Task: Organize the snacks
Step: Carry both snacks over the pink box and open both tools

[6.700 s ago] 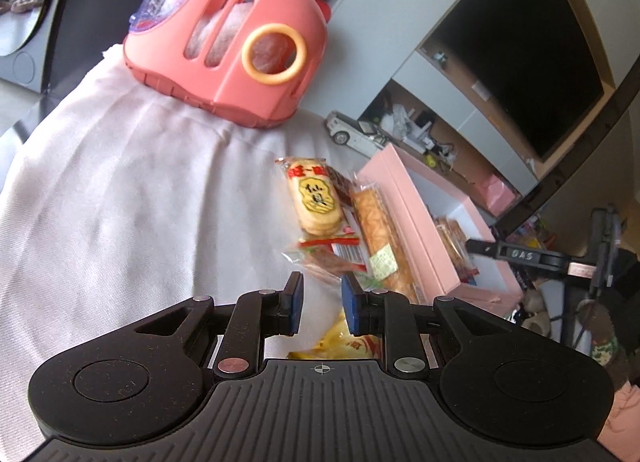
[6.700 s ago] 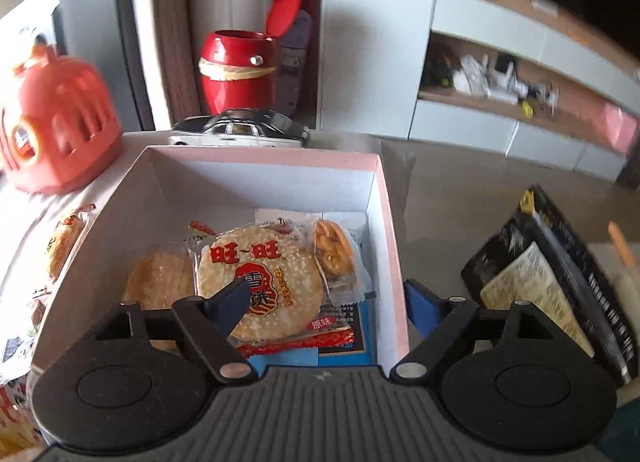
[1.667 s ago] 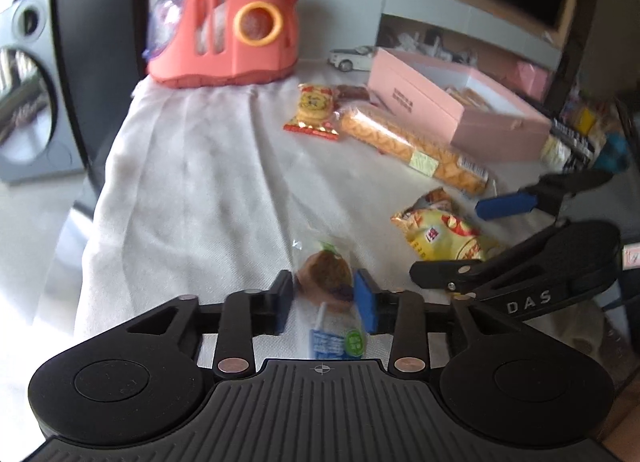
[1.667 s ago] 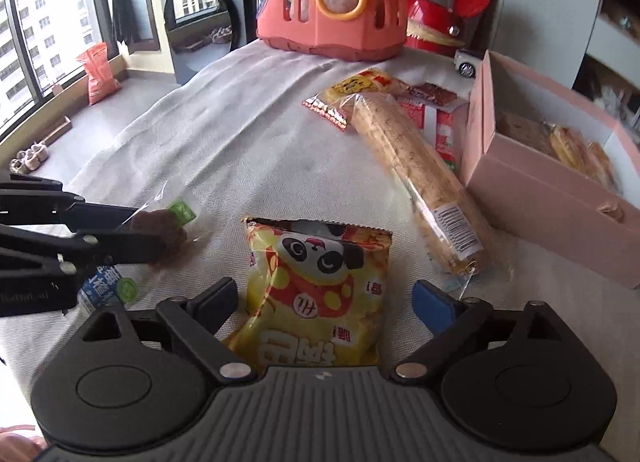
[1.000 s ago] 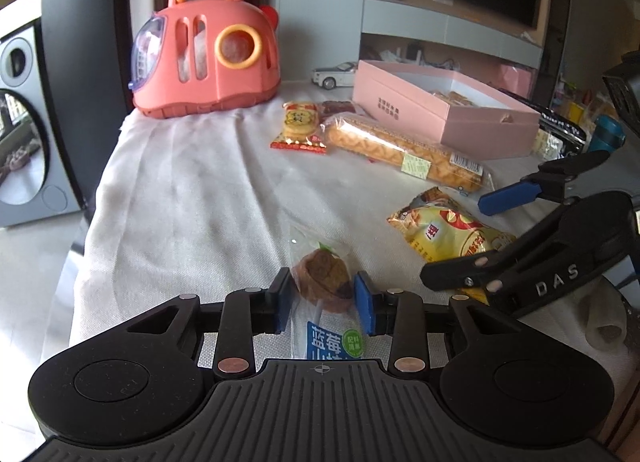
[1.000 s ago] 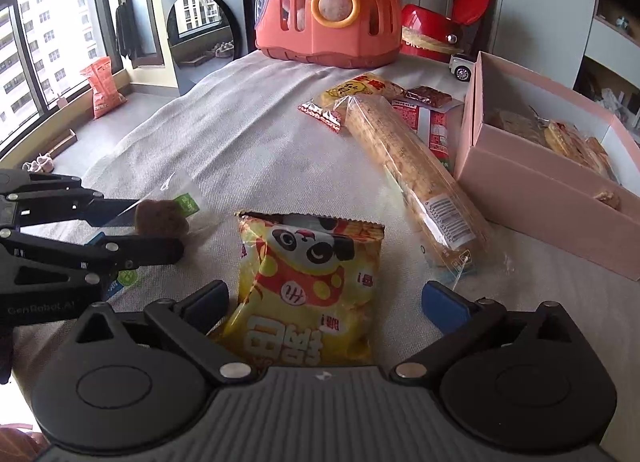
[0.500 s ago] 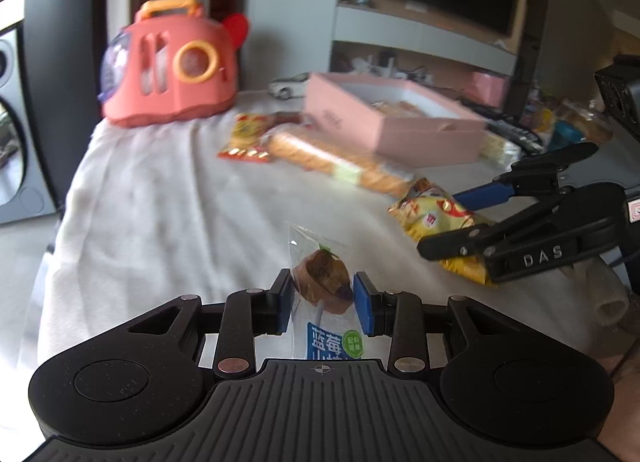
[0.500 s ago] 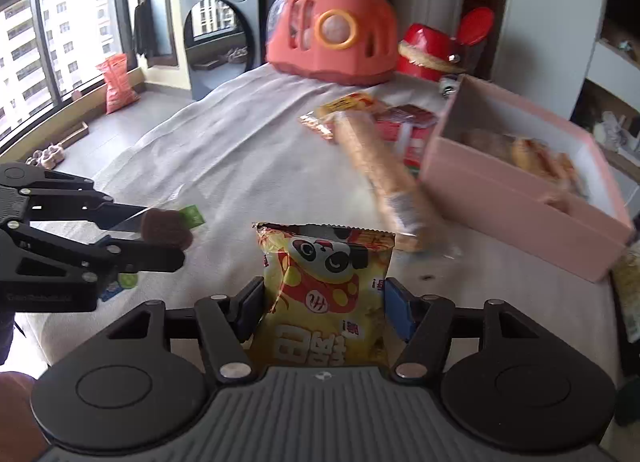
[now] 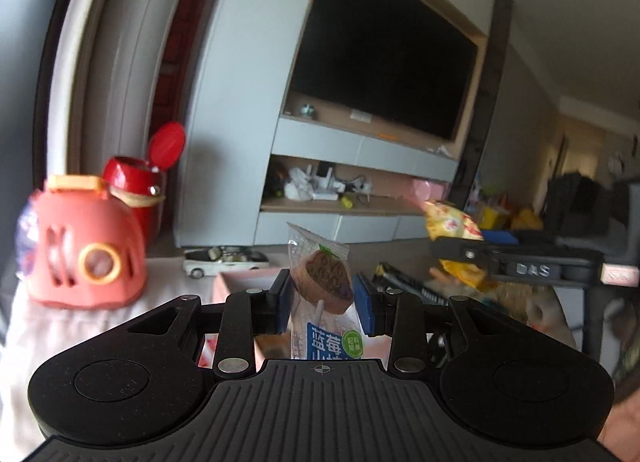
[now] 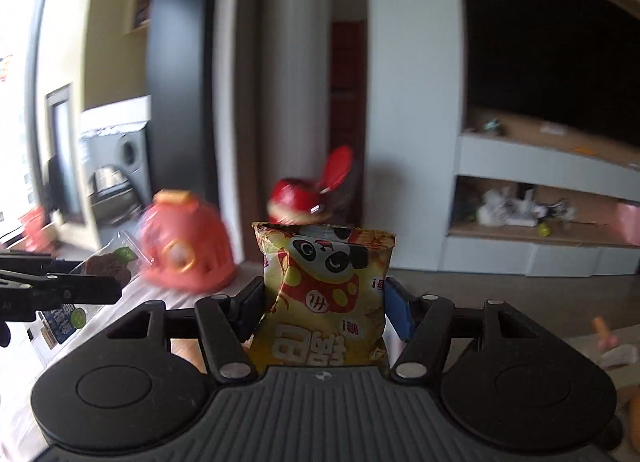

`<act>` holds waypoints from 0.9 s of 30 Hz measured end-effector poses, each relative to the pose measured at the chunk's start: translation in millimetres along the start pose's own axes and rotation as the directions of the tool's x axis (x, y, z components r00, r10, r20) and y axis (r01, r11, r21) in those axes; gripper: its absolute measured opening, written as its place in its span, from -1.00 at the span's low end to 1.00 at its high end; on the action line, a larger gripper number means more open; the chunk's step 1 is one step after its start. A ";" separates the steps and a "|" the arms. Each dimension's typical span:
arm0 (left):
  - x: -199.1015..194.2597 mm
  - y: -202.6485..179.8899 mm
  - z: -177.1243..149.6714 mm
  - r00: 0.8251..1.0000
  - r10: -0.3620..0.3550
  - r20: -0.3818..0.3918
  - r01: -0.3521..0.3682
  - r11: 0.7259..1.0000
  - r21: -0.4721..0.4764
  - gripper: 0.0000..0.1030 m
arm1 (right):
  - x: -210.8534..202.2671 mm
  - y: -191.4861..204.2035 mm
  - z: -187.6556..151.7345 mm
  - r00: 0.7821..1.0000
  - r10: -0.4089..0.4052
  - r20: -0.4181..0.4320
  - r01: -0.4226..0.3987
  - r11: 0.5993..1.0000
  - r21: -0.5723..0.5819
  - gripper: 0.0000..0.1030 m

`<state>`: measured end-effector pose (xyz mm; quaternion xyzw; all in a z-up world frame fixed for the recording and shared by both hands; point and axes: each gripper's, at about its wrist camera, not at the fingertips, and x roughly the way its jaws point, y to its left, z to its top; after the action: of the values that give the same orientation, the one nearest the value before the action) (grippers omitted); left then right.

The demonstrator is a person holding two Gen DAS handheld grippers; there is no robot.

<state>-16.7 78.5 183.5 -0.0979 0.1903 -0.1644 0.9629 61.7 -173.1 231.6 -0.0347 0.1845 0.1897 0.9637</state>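
**Two snacks aloft, box below**

Carrying step, by my reading: both snacks hang clear of the white-clothed desk (image 9: 24, 326). The left hand-held gripper (image 9: 322, 296) is clenched on a clear-wrapped brown blueberry cake (image 9: 322, 282); the right hand-held gripper (image 10: 322, 302) squeezes a yellow panda-print snack bag (image 10: 324, 294). Next, each likely needs lowering over the pink cardboard box (image 9: 240, 282) before releasing.

A clear-wrapped brown cake (image 9: 322, 282) stands upright, pinched mid-air; the yellow panda snack bag (image 10: 325, 302) likewise, slightly crumpled.
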 end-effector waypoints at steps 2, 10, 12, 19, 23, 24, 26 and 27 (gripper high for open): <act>29.9 5.3 2.8 0.999 0.001 -0.043 -0.003 0.999 -0.052 -0.27 | 10.3 -10.1 8.8 1.000 -0.017 0.000 0.017 1.000 0.016 0.22; 164.1 48.0 -8.1 0.975 -0.064 -0.213 0.021 0.980 -0.199 -0.26 | 80.1 -21.2 14.8 0.995 -0.095 -0.013 0.094 0.993 -0.068 0.23; 197.1 53.0 -22.3 0.953 -0.071 -0.295 0.016 0.983 -0.183 -0.32 | 106.3 -21.3 10.2 0.994 -0.104 -0.044 0.100 0.992 -0.076 0.23; 183.7 70.0 -37.9 0.977 -0.060 -0.204 0.030 0.988 -0.150 -0.32 | 187.4 -25.1 -10.1 0.979 -0.044 -0.201 0.047 0.999 0.011 0.23; 153.7 115.0 -23.1 0.994 0.058 -0.095 -0.082 0.959 -0.273 -0.32 | 221.6 -29.0 -11.8 0.964 0.030 -0.262 0.002 0.993 0.122 0.39; 146.2 126.8 -23.0 0.991 0.094 -0.095 -0.117 0.952 -0.284 -0.32 | 224.6 -29.0 -11.0 0.965 0.022 -0.261 0.014 0.991 0.135 0.43; 135.2 148.7 -27.9 0.982 0.141 -0.124 -0.171 0.941 -0.292 -0.32 | 219.5 -23.1 -10.3 0.968 0.000 -0.251 0.032 0.992 0.126 0.50; 133.2 157.9 -32.3 0.977 0.153 -0.147 -0.191 0.936 -0.296 -0.32 | 216.4 -18.6 -10.5 0.969 -0.007 -0.247 0.036 0.993 0.113 0.55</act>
<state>130.8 173.6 70.0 -0.2197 0.2800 -0.0535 0.9330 251.2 -115.4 142.0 -0.0036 0.3128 0.1625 0.9358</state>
